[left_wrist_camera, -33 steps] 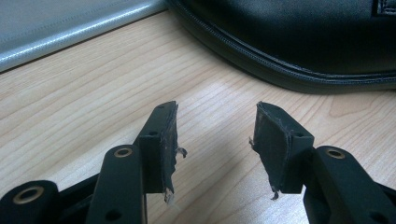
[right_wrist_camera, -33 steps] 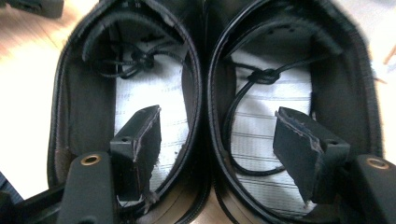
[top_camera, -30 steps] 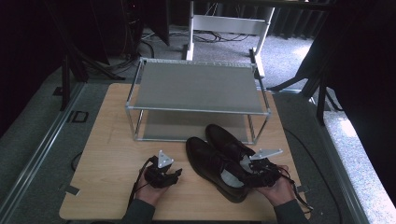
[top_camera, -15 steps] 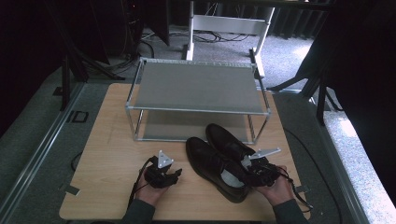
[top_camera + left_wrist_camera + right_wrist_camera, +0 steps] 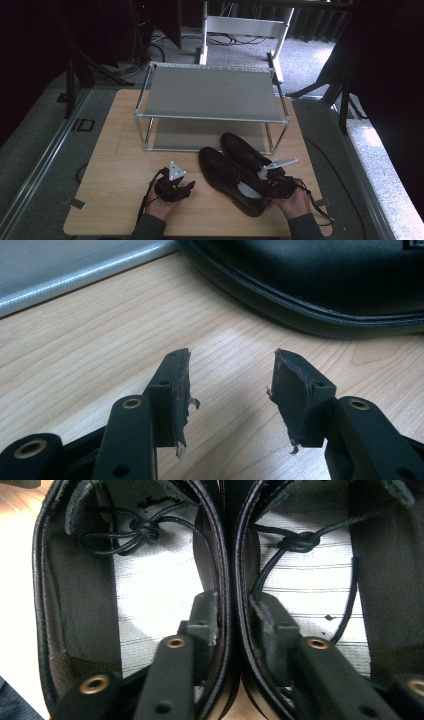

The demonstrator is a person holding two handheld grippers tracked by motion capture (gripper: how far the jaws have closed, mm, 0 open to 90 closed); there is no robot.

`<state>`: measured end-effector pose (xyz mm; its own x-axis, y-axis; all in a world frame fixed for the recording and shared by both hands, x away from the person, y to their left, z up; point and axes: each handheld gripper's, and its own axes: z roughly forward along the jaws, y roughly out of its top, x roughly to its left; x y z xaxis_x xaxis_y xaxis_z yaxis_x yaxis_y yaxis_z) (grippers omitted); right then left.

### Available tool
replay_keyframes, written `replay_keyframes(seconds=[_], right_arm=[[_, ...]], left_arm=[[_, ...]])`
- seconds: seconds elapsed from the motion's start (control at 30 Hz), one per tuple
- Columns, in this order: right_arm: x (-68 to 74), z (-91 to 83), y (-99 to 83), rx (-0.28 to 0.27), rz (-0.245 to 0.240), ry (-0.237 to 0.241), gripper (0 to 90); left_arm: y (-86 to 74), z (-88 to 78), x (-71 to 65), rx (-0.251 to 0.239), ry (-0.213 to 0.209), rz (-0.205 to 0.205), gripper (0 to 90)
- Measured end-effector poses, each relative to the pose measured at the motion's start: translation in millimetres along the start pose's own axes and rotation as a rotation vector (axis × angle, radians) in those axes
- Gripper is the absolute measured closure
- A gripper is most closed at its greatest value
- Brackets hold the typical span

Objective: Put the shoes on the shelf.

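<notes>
Right hand-held gripper (image 5: 232, 612), lower centre, has just been closing and pinches both shoes' (image 5: 235, 172) adjoining inner walls (left hand-held gripper (image 5: 230, 390) idles released), so lifting them to the rack (image 5: 210, 92) likely follows.

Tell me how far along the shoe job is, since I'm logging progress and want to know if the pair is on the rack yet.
Not yet. Done: the right gripper has one jaw inside each shoe, and its jaws have just closed, pinching the inner walls of the black shoes together. In hand: that grip, shoes on the table. The left gripper is open, holding nothing. Left, probably: lifting the pair onto the rack, whose shelves are bare.
</notes>
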<state>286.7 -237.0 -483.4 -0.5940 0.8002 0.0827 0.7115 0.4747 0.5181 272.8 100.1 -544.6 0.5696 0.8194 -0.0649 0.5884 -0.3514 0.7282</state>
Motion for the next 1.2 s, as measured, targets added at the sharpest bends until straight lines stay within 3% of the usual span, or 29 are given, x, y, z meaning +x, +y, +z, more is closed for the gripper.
replay_keyframes(seconds=[0.4,0.9,1.2], right_arm=[[-0.4,-1.1,-1.3,-0.028,0.012,-0.002,80.3],[-3.6,-7.1,4.5,-0.080,0.059,0.046,80.8],[-6.6,-10.3,9.9,-0.118,0.076,0.023,80.9]], left_arm=[[0.2,1.1,-0.5,0.003,0.000,0.001,50.1],[0.2,0.7,0.0,-0.002,0.002,-0.005,50.1],[0.0,-0.3,1.5,-0.003,0.004,-0.009,50.0]])
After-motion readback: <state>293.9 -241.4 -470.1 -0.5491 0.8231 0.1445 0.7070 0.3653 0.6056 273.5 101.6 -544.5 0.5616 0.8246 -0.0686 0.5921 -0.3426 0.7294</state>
